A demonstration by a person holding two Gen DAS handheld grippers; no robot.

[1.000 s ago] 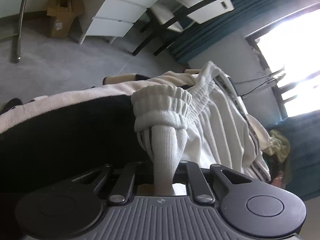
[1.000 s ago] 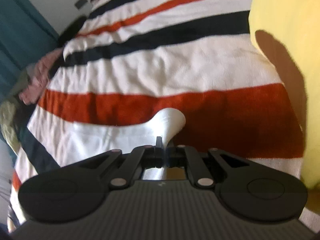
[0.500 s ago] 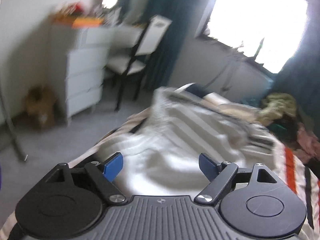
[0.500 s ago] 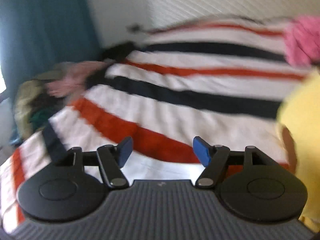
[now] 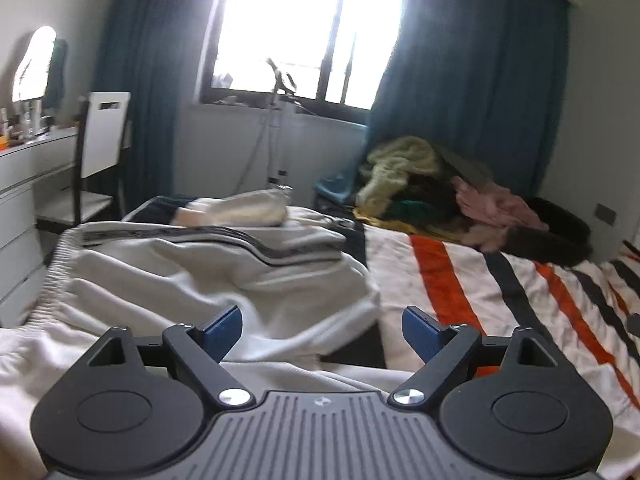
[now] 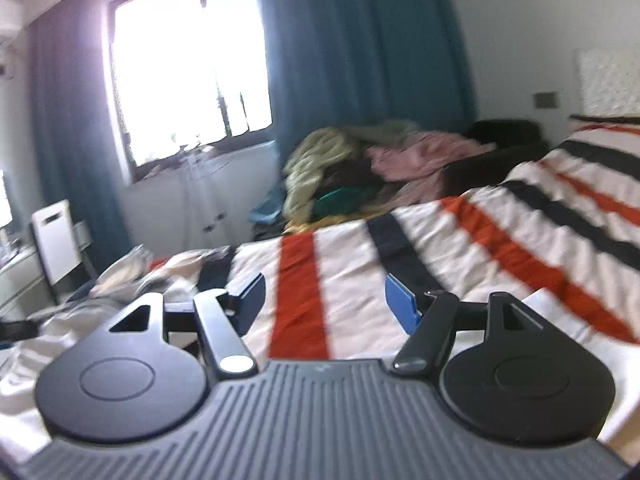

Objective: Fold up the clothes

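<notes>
White garment released onto striped bedspread, left tool and right tool now wide, empty.

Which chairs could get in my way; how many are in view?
1: a white chair with a dark frame by the dresser, left of the bed. Others may be hidden.

Left gripper no longer pinches white garment, jaws apart; right gripper likewise released; both now face window.
</notes>
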